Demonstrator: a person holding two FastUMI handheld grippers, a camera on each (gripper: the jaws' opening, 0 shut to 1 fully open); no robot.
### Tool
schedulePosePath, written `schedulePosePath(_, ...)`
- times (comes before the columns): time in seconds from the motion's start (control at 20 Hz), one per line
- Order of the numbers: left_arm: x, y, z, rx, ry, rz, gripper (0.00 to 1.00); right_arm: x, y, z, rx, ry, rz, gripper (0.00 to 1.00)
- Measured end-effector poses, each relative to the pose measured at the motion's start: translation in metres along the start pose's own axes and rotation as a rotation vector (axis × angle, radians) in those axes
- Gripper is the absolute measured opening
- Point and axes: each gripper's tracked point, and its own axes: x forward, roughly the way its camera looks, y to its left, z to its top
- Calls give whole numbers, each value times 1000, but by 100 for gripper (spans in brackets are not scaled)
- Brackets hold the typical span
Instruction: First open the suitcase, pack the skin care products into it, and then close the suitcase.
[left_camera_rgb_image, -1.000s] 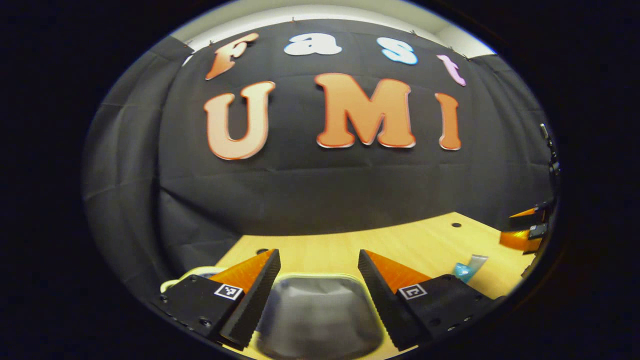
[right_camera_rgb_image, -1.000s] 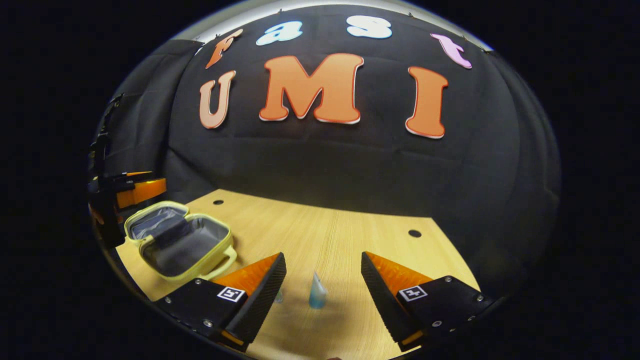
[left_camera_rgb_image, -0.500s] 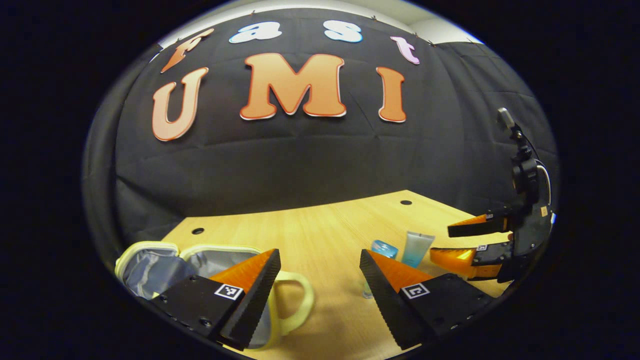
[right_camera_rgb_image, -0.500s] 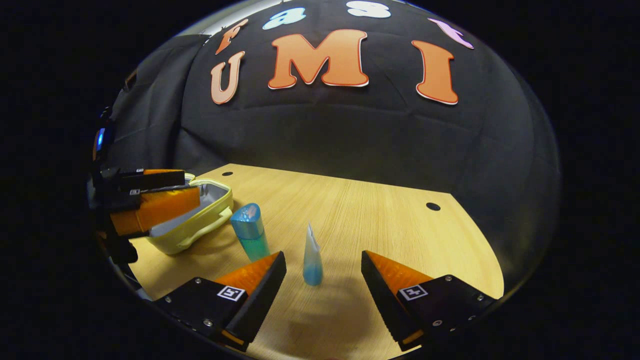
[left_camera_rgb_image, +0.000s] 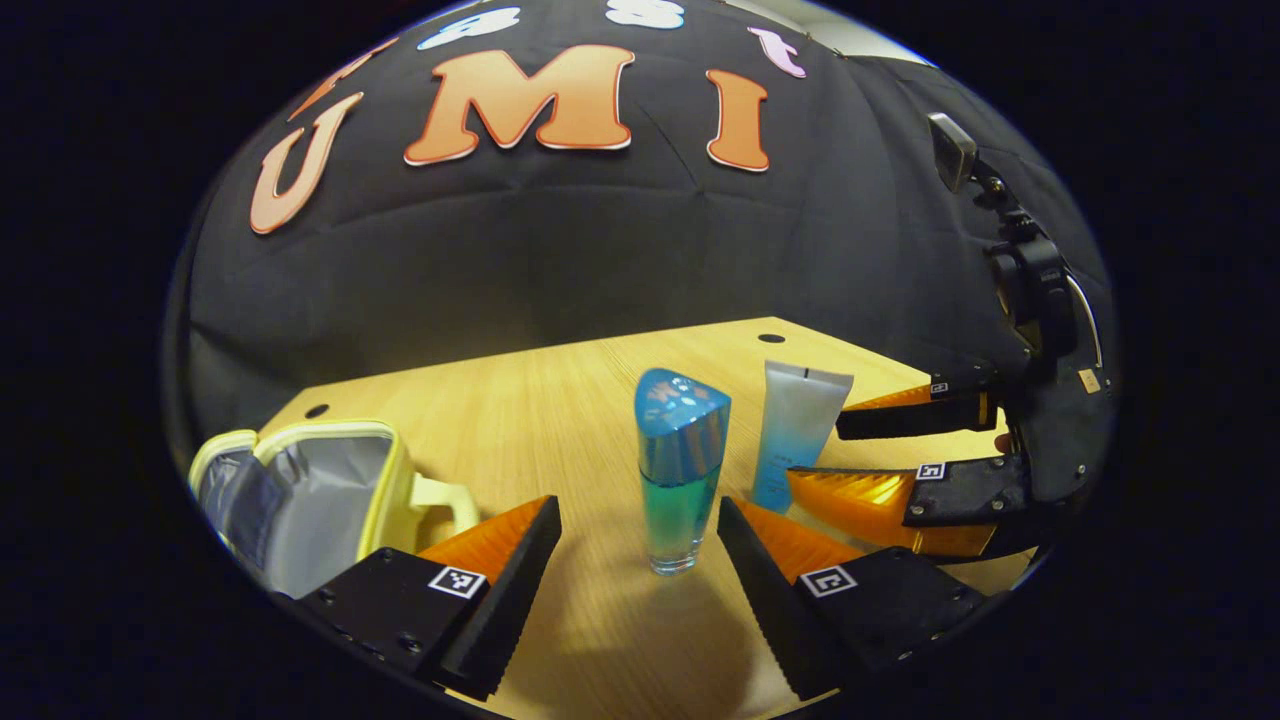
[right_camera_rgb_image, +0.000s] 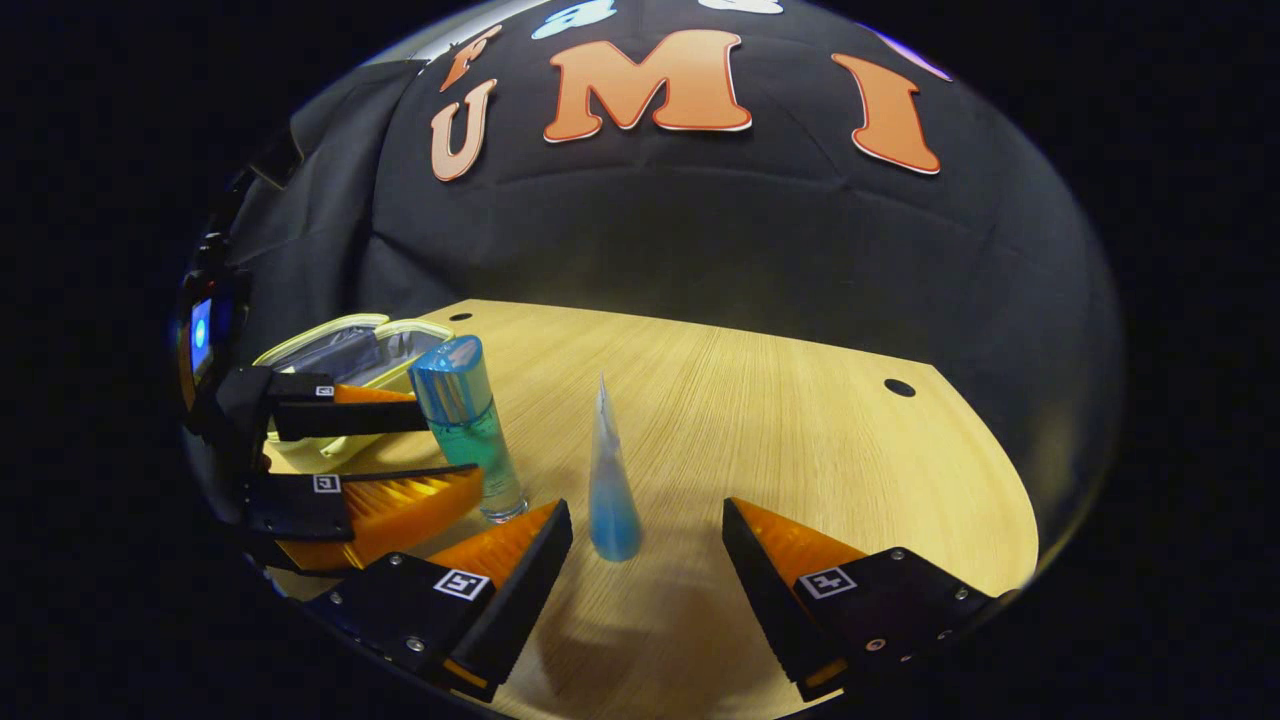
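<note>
Closing in on the skin care products, both hand-held grippers spread wide with nothing pinched.

Left gripper view first: the left hand-held gripper (left_camera_rgb_image: 638, 520) sits at bottom centre, fingers apart, and the blue-capped bottle (left_camera_rgb_image: 680, 468) stands upright on the wooden surface (left_camera_rgb_image: 520, 400) just ahead of the gap between them. Right behind it stands the pale blue tube (left_camera_rgb_image: 795, 432), with the right hand-held gripper (left_camera_rgb_image: 850, 452) coming in from the right edge, fingers apart. Lower left, the yellow suitcase (left_camera_rgb_image: 300, 490) lies open. Now the right gripper view: its own fingers spread at the bottom, tube standing centre frame just ahead of them, bottle to its left, suitcase open at far left.
</note>
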Motion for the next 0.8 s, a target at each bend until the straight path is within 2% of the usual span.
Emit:
schedulePosePath(0.1,10,-4,-5,-19,12,-17,94,8,2,-6,6,13,11,95)
schedulePosePath(0.15,19,-9,-7,-25,17,-32,80,10,3,-8,10,18,18,93)
schedulePosePath(0.2,25,-14,-8,-23,16,-45,72,13,5,-7,15,20,28,92)
schedulePosePath(0.25,28,-17,-6,-16,18,-53,59,15,7,-8,15,23,35,87)
schedulePosePath(0.35,31,-15,-4,-11,12,-42,45,18,12,-11,19,31,51,77)
schedulePosePath(0.4,30,-14,-5,-29,17,-38,44,18,14,-9,25,35,60,72)
schedulePosePath(0.45,29,-11,-6,-46,20,-37,42,16,18,-9,27,36,68,56)
schedulePosePath(0.5,28,-7,-4,-56,20,-30,42,17,20,-8,20,36,68,55)
schedulePosePath(0.55,26,-3,0,-59,13,-19,42,18,20,-6,8,36,62,39)
schedulePosePath(0.6,24,1,5,-61,4,-7,42,19,24,-6,6,44,74,41)
schedulePosePath(0.75,15,13,24,-72,-15,16,42,18,28,8,29,44,86,40)
schedulePosePath(0.8,11,19,33,-71,-24,25,42,16,29,14,32,38,87,35)
